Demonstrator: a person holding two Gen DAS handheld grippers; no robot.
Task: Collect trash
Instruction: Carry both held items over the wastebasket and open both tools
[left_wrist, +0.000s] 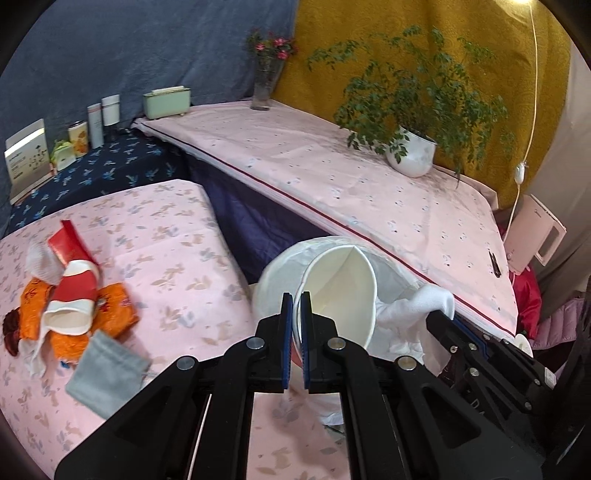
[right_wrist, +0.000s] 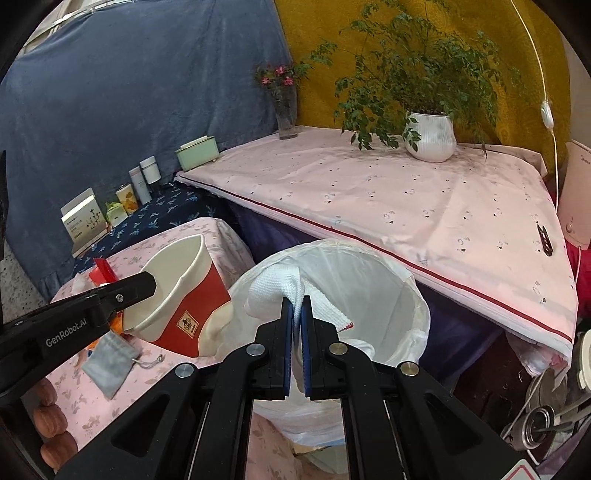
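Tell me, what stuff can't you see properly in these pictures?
- Bottom of the bin, right wrist view: the white cloth and right gripper cover it.
- Outside of the paper cup, left wrist view: only its inside faces the camera.
- Trash pile, left wrist view: pieces overlap, so lower ones are hidden.
- Print on the boxes, right wrist view: too small.

The lined bin (right_wrist: 369, 295) stands before the long bench (right_wrist: 369, 192) and just right of the low bench (left_wrist: 155, 236). Above the bin's left rim the left gripper (left_wrist: 295, 332) holds a paper cup (left_wrist: 340, 291), and beside it the right gripper (right_wrist: 297, 332) holds a cloth (right_wrist: 280, 288) over the bin's mouth. Well left of the bin, on the low bench, lie a crushed cup (left_wrist: 74, 295), wrappers (left_wrist: 118, 306) and a pouch (left_wrist: 107, 373); behind the bin, on the long bench, stand a potted plant (right_wrist: 430, 136) and a vase (right_wrist: 286, 110).
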